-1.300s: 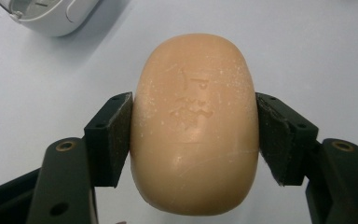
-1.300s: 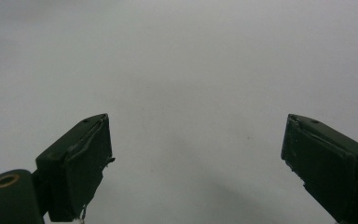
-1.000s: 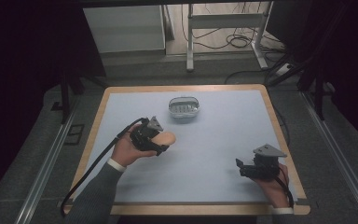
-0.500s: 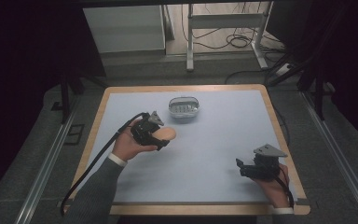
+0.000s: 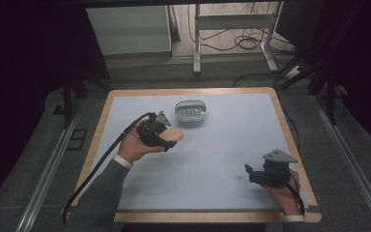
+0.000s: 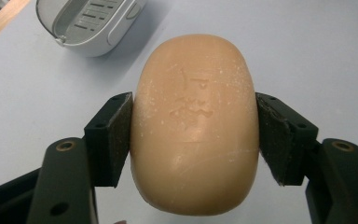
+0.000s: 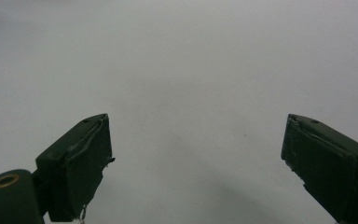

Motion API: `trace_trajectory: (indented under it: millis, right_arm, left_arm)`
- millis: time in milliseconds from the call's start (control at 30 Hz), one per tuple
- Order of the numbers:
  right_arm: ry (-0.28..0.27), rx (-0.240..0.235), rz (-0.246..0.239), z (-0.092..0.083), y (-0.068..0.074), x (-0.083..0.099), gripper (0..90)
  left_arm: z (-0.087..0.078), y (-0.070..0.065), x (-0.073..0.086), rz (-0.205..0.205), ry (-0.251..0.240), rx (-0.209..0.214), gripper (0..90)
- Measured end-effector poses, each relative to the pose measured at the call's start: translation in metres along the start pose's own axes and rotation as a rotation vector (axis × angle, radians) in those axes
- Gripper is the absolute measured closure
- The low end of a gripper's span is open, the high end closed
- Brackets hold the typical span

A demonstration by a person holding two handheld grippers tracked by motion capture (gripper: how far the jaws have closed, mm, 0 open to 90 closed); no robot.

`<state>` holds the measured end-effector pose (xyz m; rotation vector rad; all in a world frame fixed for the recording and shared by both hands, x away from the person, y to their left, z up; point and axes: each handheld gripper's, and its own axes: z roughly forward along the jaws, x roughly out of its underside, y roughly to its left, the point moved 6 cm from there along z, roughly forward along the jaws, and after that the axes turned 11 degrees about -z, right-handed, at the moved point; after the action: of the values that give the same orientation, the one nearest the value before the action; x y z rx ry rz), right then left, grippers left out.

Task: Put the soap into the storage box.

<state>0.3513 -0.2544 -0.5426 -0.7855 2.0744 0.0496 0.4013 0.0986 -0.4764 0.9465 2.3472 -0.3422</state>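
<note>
A tan oval bar of soap (image 6: pixel 193 123) with a stamped mark sits between the two black jaws of my left gripper (image 6: pixel 193 135), which is shut on its sides. In the high view the soap (image 5: pixel 174 135) and the left gripper (image 5: pixel 166 139) hang just above the blue-grey mat, a little short of a grey soap dish (image 5: pixel 191 112). The dish (image 6: pixel 88 23) has a slotted insert and lies at the upper left of the left gripper view. My right gripper (image 5: pixel 251 175) rests near the table's front right, open (image 7: pixel 196 158), with nothing between its pads.
The blue-grey mat (image 5: pixel 222 145) covers a wooden-edged table (image 5: pixel 106 113). A black cable (image 5: pixel 101 164) trails from the left gripper over the table's left front. Beyond the table stand a metal frame (image 5: pixel 232 24) and loose cables on the floor.
The left gripper with the soap has crept slightly toward the soap dish. The right gripper has stayed in place.
</note>
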Motion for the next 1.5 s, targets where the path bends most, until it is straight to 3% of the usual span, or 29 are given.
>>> trace_trajectory:
  millis: [467,1000,1500]
  right_arm:
    - [0.005,-0.001,-0.003,0.001,0.000,0.001,8.4]
    - [0.007,0.002,0.000,0.002,0.000,0.001,8.4]
    - [-0.001,0.007,-0.004,0.000,0.000,0.000,8.4]
  left_arm:
    - [0.004,0.016,-0.003,-0.037,0.000,-0.010,33.1]
    - [0.004,0.027,-0.018,-0.037,-0.006,-0.039,33.2]
    - [0.005,0.035,-0.031,-0.045,-0.022,-0.040,33.2]
